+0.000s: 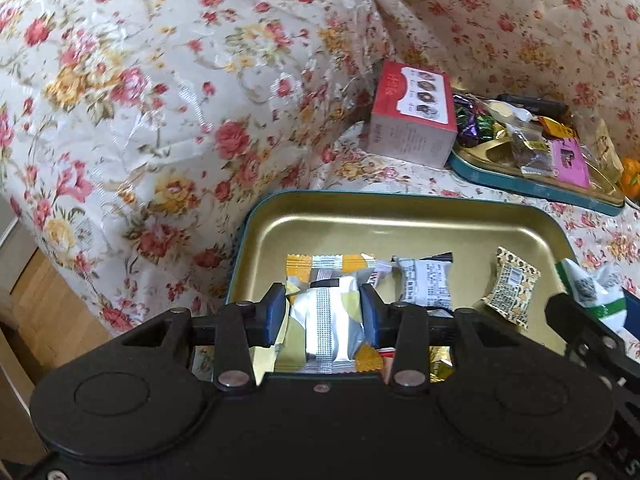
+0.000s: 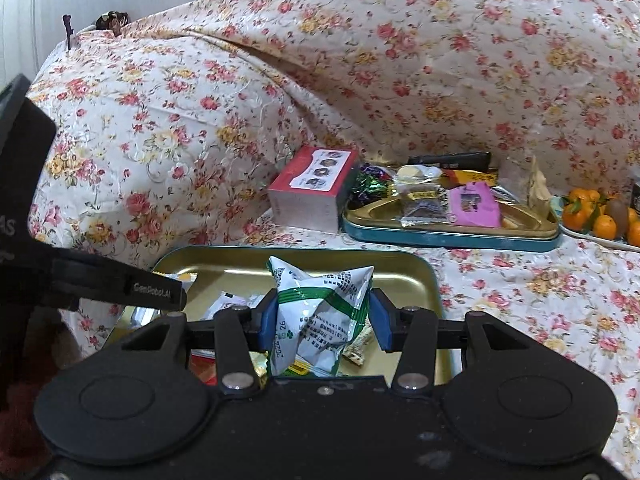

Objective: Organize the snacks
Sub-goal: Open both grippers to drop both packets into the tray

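Note:
My left gripper (image 1: 325, 312) is shut on a silver and yellow snack packet (image 1: 326, 320) above the near gold tin tray (image 1: 360, 216). In that tray lie a white packet (image 1: 426, 284), a patterned yellow packet (image 1: 510, 292) and other snacks. My right gripper (image 2: 323, 318) is shut on a white and green snack packet (image 2: 320, 312) over the same tray (image 2: 240, 260); that packet also shows at the right edge of the left wrist view (image 1: 596, 292). A second tin tray (image 2: 448, 236) with several sweets and a pink packet (image 2: 474, 200) lies farther back.
A red and white box (image 2: 312, 188) stands left of the far tray, also seen in the left wrist view (image 1: 412, 116). A plate of oranges (image 2: 600, 216) sits at the right. Everything rests on a sofa under a floral cover (image 2: 200, 120). Wooden floor (image 1: 48, 300) shows at the left.

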